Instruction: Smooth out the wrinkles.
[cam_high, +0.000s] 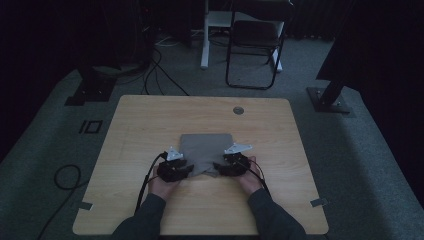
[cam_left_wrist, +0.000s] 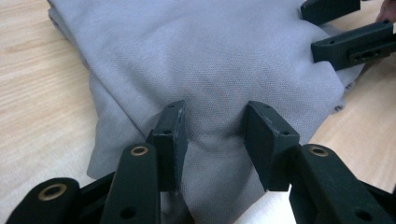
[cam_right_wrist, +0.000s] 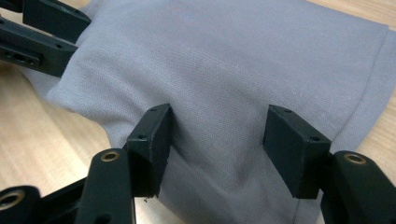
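Grey woven cloth (cam_high: 206, 150), folded into a flat stack, is laid on the pale wood-grain table (cam_high: 150, 130), nearer the person's edge than the far edge and roughly midway between the two sides. The landmark for all places below is this cloth.

Left tool (cam_high: 175, 167): held in the person's left hand (cam_high: 161, 186), set at the cloth's near left corner. In the left gripper view its two black jaws are seen standing apart over the cloth's near edge, with a raised ridge of fabric between them; the pads (cam_left_wrist: 172, 140) are close to the fabric, but a clamp on it is not shown. State recorded as released.

Right tool (cam_high: 231, 164): held in the right hand (cam_high: 249, 179), set at the cloth's near right corner, opposite the left tool. In the right gripper view its jaws are spread wide above the cloth, fabric lying between and under them without being pinched. State recorded as released.

Grey three-cornered plates are carried on top of both tools, and black cables are trailed from them back toward the person's dark sleeves (cam_high: 142, 220).

Round grommet (cam_high: 238, 110): set into the table beyond the cloth's far edge, well apart from it.

Folding chair (cam_high: 255, 45): stood on the grey carpet far beyond the cloth, past the table's far edge.
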